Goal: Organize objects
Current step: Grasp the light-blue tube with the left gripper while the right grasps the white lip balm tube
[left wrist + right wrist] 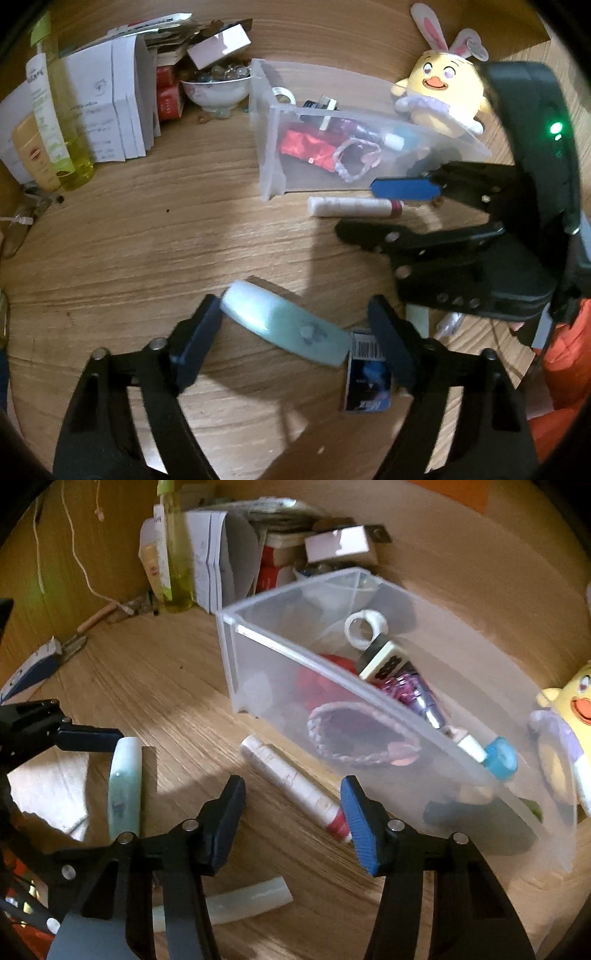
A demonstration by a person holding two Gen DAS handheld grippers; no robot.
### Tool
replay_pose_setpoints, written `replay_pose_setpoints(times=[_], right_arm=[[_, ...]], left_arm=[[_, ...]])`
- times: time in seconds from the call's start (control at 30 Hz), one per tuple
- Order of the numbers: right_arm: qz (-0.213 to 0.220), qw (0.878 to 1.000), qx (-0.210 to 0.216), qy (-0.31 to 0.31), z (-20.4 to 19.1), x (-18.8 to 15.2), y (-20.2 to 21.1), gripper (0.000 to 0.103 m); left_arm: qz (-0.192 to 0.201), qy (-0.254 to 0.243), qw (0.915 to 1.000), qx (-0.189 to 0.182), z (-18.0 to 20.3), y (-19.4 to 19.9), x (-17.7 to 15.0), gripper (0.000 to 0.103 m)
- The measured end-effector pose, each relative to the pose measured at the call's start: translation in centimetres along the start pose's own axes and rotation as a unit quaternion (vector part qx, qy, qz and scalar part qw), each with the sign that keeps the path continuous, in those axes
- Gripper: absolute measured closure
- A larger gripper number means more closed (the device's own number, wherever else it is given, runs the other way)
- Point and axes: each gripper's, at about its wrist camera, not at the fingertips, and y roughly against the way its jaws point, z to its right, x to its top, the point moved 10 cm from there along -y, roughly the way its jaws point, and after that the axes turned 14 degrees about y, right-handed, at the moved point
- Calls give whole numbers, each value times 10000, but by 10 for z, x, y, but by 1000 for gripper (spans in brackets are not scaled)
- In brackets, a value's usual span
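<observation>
A clear plastic bin on the wooden table holds a red cloth, a braided bracelet, a tape ring and small tubes. A white tube with a red cap lies on the table just in front of the bin. A pale green tube lies flat on the table. My left gripper is open, its fingers on either side of the green tube. My right gripper is open, astride the red-capped end of the white tube.
A yellow plush chick sits right of the bin. Papers, a yellow bottle, red boxes and a bowl of marbles crowd the back. A small dark card and a translucent hose piece lie near the grippers.
</observation>
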Motion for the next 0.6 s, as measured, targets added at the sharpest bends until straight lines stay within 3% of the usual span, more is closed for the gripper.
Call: replay_pose_setpoints(times=[0.13,0.23,0.37,0.6], right_arm=[[53,9996,253,-83,-2,-2,1,77],[83,9992,364,-114,-4,-4,3,86],[121,9992,391,-8,-10,-9,8,89],[171,9987,469,102,-16,-17,14,89]], left_arm=[[58,23,9999,82,-4,1,3,46],[91,62,9999,132,-11,4,3,58],[114,101,9998,153,-19,8,3,63],[-30,187,9994,280,-31,14,-2,60]])
